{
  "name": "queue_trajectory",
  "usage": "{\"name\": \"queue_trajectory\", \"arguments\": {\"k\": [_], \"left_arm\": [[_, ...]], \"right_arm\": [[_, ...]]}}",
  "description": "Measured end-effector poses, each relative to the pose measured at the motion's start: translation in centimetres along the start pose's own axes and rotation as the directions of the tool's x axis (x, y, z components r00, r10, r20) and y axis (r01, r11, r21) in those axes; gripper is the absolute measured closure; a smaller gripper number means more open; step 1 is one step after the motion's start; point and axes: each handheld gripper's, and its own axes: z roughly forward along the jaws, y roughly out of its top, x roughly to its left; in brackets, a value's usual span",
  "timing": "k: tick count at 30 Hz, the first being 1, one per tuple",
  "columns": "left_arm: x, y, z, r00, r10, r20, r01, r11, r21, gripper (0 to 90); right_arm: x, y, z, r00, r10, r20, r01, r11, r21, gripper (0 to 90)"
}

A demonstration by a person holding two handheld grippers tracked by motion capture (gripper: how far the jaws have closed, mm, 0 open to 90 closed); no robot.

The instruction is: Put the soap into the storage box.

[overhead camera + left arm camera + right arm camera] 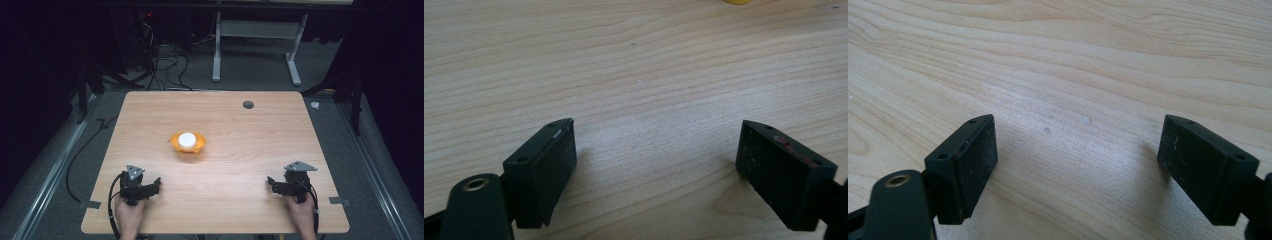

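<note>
On the table [240,150], an orange bowl [188,143] with a white ball [187,139] in it is seen near the middle. Short of the bowl, the left gripper [156,183] and right gripper [270,182] are held with jaws wide apart, empty. If the rim were nudged, the light bowl could slide or tip, and the 1 ball could roll out.

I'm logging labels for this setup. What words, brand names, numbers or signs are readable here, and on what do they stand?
None: no readable text.
Orange bowl and the white object in it: no lettering visible.
Left gripper, right gripper: black jaws show specks and red smears, no marks.
Table: bare wood grain.
</note>
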Motion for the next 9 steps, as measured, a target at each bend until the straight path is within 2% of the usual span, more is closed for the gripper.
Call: {"name": "queue_trajectory", "arguments": {"k": [9], "left_arm": [[-0.05, -0.02, 0.00, 1.0000, 0.000, 0.000, 0.000, 1.0000, 0.000, 16.1]], "right_arm": [[-0.01, -0.01, 0.00, 1.0000, 0.002, 0.001, -0.002, 1.000, 0.000, 17.1]]}}
